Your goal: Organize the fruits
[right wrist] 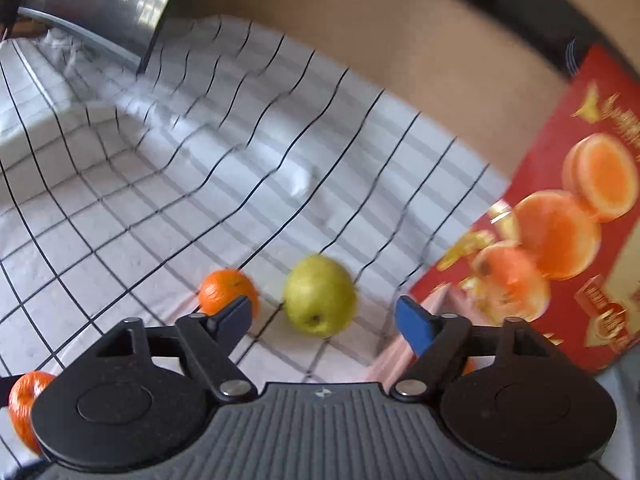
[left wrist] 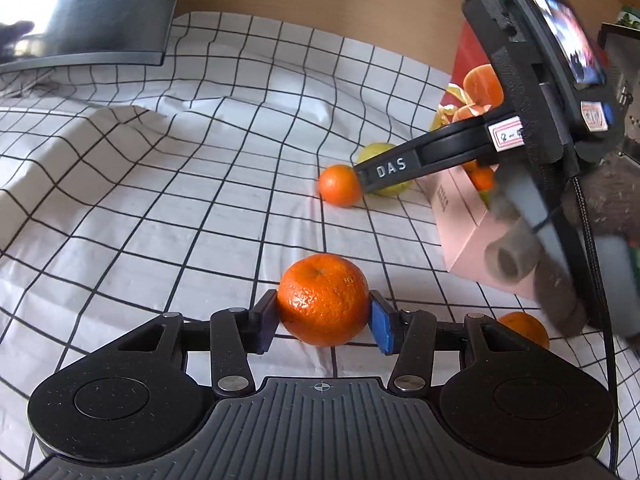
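Left gripper (left wrist: pixel 323 322): jaws partway apart, both blue pads pressed against the flanks of a large mandarin (left wrist: pixel 323 299), gripped at its widest part just above the checked cloth (left wrist: pixel 168 184). Right gripper (right wrist: pixel 324 320): jaws spread wide, nothing between the pads, aimed over a yellow-green pear (right wrist: pixel 319 294) lying on the cloth ahead of the fingertips and not touched by either one. Beside the pear on its left, a small mandarin (right wrist: pixel 224 290), partly hidden behind the left finger in the right wrist view; contact between finger and fruit impossible to tell through the blur. From the left wrist view, the same small mandarin seen at the tip of a right-gripper finger, with the pear just behind it. Further right, a pink box (left wrist: pixel 472 224) with more orange fruit inside, and behind it a red carton (right wrist: pixel 568 216) printed with oranges, standing at the cloth's edge. One more mandarin (left wrist: pixel 524 328) low on the cloth near the pink box's near corner, partly covered by the left gripper's body. A gloved hand (left wrist: pixel 560 280) around the right gripper's handle, blurred.
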### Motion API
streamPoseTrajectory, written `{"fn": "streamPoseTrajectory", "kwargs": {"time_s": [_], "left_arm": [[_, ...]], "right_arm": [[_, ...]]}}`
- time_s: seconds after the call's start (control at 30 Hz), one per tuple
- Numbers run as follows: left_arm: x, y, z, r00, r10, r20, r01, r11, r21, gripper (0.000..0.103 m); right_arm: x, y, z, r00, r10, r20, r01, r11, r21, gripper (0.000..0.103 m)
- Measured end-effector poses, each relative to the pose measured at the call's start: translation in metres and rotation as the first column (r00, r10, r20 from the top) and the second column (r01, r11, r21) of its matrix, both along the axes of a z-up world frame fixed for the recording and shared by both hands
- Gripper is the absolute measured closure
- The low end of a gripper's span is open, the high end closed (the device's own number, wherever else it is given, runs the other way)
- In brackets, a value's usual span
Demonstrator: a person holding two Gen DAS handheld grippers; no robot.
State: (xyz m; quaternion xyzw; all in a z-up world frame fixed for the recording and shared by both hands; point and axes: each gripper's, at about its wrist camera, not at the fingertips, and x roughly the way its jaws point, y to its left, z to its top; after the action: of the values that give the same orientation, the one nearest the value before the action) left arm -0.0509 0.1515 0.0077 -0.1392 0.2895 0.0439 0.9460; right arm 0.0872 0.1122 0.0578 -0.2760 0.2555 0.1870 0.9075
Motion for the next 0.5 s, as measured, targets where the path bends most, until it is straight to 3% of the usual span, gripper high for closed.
{"fn": "streamPoseTrajectory", "kwargs": {"time_s": [0.2, 0.37, 0.5], "left_arm": [[0.0, 0.001, 0.0, 1.0, 0.0, 0.003, 0.0, 1.0, -0.003, 0.05], [-0.001, -0.003, 0.001, 1.0, 0.005, 0.002, -0.005, 1.0, 0.007, 0.05], [-0.002, -0.01, 0.001, 1.0, -0.006, 0.003, 0.006, 1.0, 0.005, 0.05]], "right_arm": [[-0.007, -0.03, -0.002, 0.99, 0.025, -0.137, 0.003, 0.98, 0.201, 0.024], [-0.044, -0.068, 0.0, 0.979, 0.142, -0.144, -0.091, 0.946, 0.311, 0.024], [-0.088, -0.089, -0.003, 0.973, 0.201, -0.117, -0.157, 0.939, 0.305, 0.025]]}}
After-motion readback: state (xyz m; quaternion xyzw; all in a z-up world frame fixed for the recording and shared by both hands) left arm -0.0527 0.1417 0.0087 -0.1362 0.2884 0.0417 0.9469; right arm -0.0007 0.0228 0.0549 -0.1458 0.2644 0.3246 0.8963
